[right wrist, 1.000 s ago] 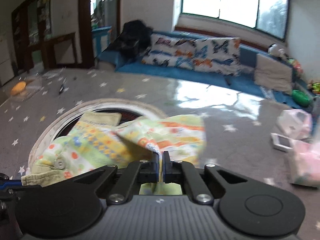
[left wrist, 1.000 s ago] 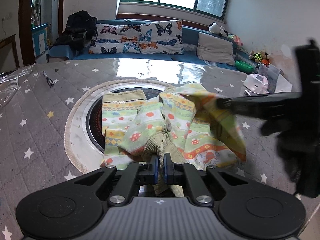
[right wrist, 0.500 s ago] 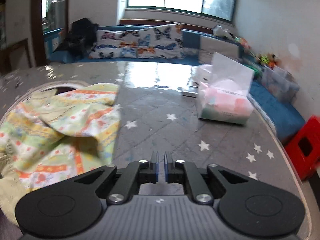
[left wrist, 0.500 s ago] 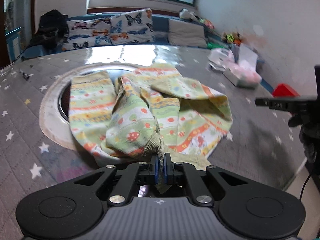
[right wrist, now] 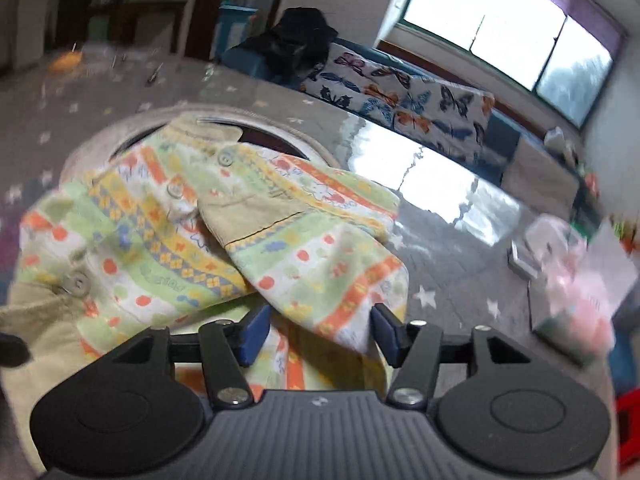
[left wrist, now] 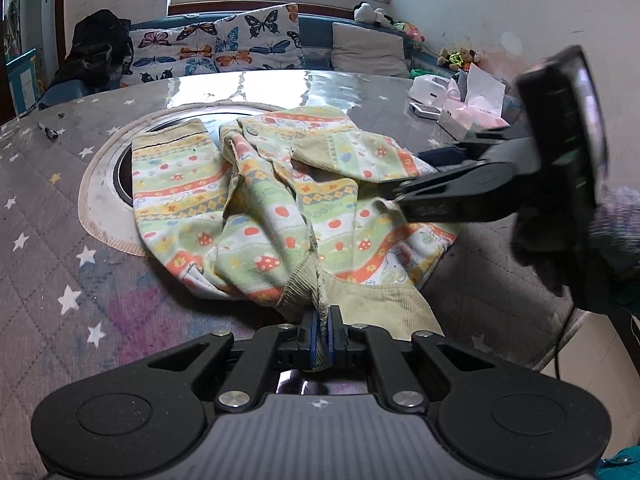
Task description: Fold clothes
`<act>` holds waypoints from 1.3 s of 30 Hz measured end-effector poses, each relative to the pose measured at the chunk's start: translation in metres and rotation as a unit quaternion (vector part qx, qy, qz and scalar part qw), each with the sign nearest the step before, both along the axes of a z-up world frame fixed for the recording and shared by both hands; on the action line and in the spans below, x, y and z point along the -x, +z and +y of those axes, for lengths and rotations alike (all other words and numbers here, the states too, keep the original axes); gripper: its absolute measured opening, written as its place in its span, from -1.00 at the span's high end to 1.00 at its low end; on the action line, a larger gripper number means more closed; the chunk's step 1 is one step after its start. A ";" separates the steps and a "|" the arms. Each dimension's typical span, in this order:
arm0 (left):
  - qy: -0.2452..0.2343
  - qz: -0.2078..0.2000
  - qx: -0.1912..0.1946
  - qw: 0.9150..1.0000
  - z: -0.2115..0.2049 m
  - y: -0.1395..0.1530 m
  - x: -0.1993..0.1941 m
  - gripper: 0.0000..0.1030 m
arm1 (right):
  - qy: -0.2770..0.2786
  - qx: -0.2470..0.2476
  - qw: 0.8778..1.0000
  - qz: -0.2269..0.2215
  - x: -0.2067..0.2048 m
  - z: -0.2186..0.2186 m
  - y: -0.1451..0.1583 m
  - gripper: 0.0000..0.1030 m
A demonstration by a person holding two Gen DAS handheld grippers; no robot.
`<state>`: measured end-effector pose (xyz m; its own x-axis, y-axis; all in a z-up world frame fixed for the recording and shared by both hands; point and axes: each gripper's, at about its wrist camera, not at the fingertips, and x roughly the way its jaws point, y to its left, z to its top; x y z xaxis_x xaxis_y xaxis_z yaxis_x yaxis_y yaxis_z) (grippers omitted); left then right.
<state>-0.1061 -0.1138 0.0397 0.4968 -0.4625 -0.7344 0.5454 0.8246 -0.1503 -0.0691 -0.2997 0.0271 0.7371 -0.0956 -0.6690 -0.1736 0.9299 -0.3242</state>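
On the table (left wrist: 48, 240), a crumpled garment (left wrist: 256, 200) lies.

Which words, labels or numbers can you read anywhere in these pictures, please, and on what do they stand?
None can be read for certain.
Green lettering printed on the patterned garment: too blurred to read.
Small emblem on the right tool's housing: a mark, not text.
Tissue pack: no legible label.

Soft printed cloth garment (left wrist: 280, 208), glossy tabletop (left wrist: 280, 84)
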 end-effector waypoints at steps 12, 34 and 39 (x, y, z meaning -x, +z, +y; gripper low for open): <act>0.005 0.013 0.014 1.000 0.009 0.008 -0.007 0.78 | -0.018 -0.040 0.998 -0.034 -0.025 -0.019 0.017 0.65; 0.137 -0.054 -0.045 0.988 0.032 0.026 -0.089 0.29 | -0.282 -0.185 0.941 -0.019 0.051 -0.197 -0.005 0.40; 0.165 -0.052 -0.064 0.983 0.030 0.017 -0.116 0.29 | -0.213 -0.185 0.959 -0.023 0.033 -0.168 0.002 0.40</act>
<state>0.0099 -0.0841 0.0564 0.6789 -0.1714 -0.7139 0.2530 0.9674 0.0082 -0.1021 -0.4676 0.0293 0.7135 -0.1563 -0.6830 0.2535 0.9664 0.0437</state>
